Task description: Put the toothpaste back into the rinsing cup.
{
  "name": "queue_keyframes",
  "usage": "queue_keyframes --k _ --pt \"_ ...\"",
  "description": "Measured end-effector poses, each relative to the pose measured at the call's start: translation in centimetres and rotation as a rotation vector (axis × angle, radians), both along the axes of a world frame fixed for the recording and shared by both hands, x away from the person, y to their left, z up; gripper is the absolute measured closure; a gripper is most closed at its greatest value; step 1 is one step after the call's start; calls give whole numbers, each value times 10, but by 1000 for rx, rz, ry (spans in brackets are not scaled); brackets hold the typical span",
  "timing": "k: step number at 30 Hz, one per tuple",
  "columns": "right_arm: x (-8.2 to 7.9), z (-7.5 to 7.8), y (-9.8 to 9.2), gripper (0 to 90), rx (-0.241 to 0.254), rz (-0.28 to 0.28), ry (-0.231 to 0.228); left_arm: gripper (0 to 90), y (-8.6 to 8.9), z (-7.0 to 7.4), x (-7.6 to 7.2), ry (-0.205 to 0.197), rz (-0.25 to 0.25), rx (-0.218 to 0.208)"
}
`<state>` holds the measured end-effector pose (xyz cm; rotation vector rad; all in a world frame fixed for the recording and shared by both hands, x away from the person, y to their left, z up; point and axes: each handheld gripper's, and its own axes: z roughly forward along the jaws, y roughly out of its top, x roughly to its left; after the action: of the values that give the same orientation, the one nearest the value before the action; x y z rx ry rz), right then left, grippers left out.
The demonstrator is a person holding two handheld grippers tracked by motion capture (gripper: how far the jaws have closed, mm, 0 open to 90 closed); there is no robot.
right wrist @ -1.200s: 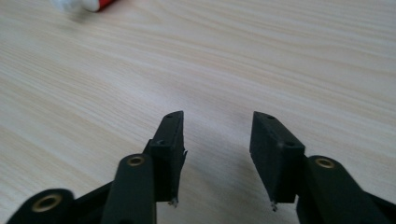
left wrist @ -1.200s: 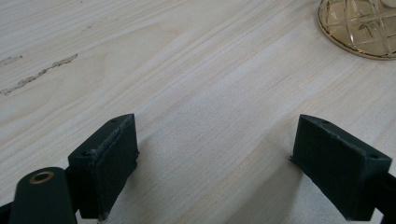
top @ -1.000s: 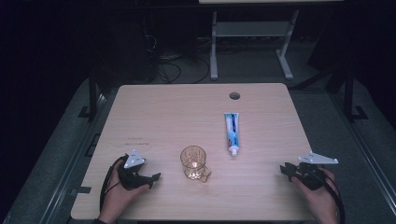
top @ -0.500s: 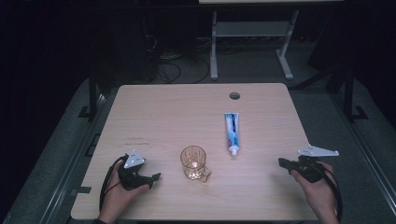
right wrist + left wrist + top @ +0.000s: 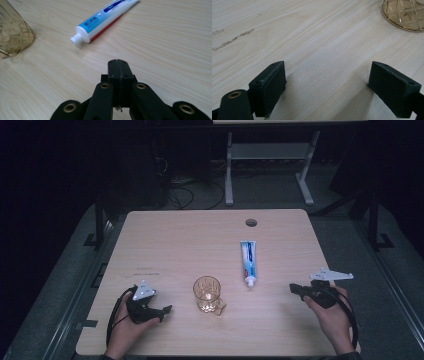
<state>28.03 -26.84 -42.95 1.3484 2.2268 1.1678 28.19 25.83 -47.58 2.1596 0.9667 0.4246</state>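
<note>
On a pale wooden table [image 5: 190,245], an amber cut-glass mug [image 5: 208,293] with a small handle stands near the front edge, the landmark for everything else. Its rim is cut off in both gripper views: the left gripper view catches just its patterned base [image 5: 404,13] at the top right corner, and the right gripper view just its faceted side [image 5: 13,30] at the left edge.

The left gripper [image 5: 165,312], held in the person's left hand [image 5: 125,330] to the left of the mug, has its jaws spread wide with bare tabletop between them; whether its pads [image 5: 270,86] touch the wood is hard to judge, though they appear to sit just above it.

The right gripper [image 5: 118,68], in the right hand [image 5: 332,317] well to the right of the mug, has its jaws pressed together on nothing.

A white-and-blue toothpaste tube [image 5: 248,261] with a white cap lies flat just beyond and to the right of the mug, cap end towards the person. The right gripper view adds a red stripe along its lower edge [image 5: 107,26]; its far end runs out of frame. The print on the label is too small to read.
</note>
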Motion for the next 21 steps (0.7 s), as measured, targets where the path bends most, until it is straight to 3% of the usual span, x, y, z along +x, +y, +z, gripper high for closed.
queue_keyframes --k 21 --pt "29 10 49 900 8 118 -14 132 0 0 0 2 1 3"
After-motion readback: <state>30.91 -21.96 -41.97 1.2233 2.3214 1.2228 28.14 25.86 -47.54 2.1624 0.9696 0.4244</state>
